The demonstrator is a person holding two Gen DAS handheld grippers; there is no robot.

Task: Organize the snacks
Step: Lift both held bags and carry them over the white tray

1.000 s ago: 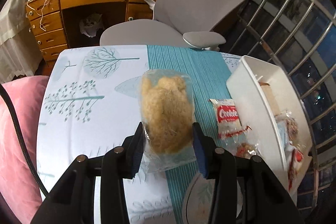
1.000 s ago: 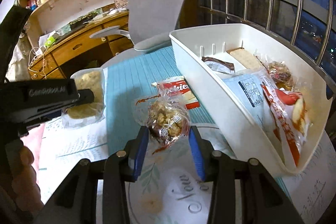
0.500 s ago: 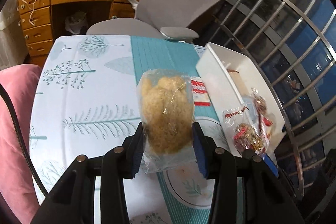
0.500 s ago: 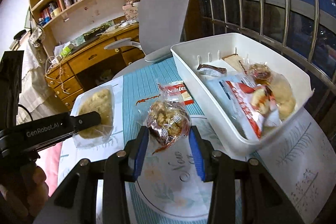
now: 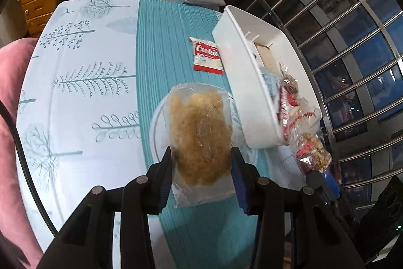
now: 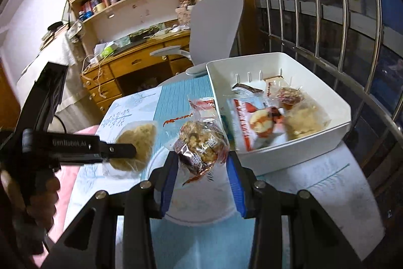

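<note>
My left gripper [image 5: 201, 155] is shut on a clear bag of golden crumbly snack [image 5: 199, 140], held above the table left of the white bin [image 5: 241, 82]. My right gripper [image 6: 202, 158] is shut on a clear-and-red bag of nutty clusters [image 6: 201, 140], held in the air just left of the white bin [image 6: 297, 150]. In the left wrist view that bag of nutty clusters [image 5: 312, 153] hangs by the bin's near corner. In the right wrist view the left gripper [image 6: 126, 151] and its golden snack bag [image 6: 136, 145] show at the left. A red-and-white cookie packet [image 5: 207, 57] lies on the cloth beside the bin.
Several wrapped snacks [image 6: 277, 115] lie in the bin. The table has a teal-and-white tree-print cloth [image 5: 88, 82]. A grey office chair [image 6: 216, 17] and a wooden desk [image 6: 141, 62] stand beyond it. Metal window bars [image 6: 327, 4] run along the right. A pink cushion [image 5: 10, 92] is at the left.
Both grippers have risen and moved toward the white bin with their bags still gripped. The nutty bag now hangs at the bin's near corner and the cookie packet lies farther away.
</note>
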